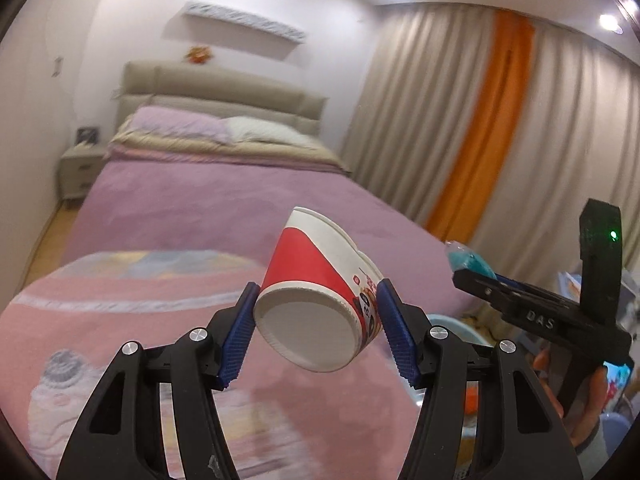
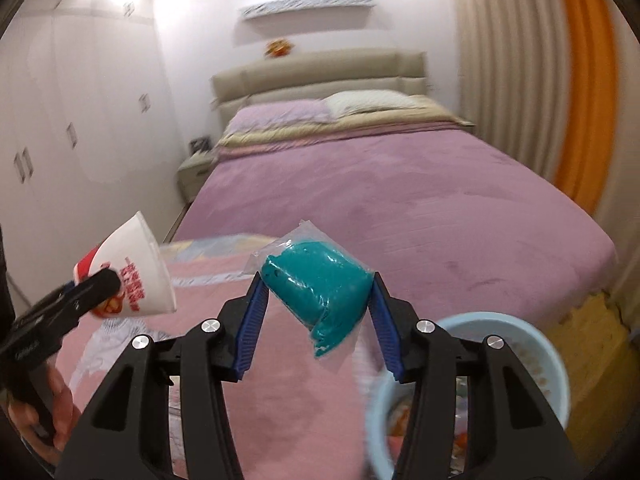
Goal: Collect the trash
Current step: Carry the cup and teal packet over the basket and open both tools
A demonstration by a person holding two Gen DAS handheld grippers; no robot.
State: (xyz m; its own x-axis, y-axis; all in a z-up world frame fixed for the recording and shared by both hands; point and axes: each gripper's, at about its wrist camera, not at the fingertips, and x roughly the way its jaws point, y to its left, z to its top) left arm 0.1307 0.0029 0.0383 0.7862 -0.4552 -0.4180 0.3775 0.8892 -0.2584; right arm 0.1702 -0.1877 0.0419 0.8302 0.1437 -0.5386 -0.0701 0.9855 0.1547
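The left tool (image 1: 316,320) squeezes a red and white cup (image 1: 320,300), tipped on its side, up over the bed (image 1: 240,208). The right tool (image 2: 316,308) squeezes a teal lump in a clear bag (image 2: 320,284), also in the air. A blue bin (image 2: 552,352) sits low beside the bed, partly behind the right tool. Far back are pillows (image 1: 208,128), a nightstand (image 1: 78,168) and curtains (image 1: 440,120).

Purple bed (image 2: 380,184), beige headboard (image 2: 320,76) — orange-striped curtains (image 1: 492,128), nightstand (image 1: 78,170)
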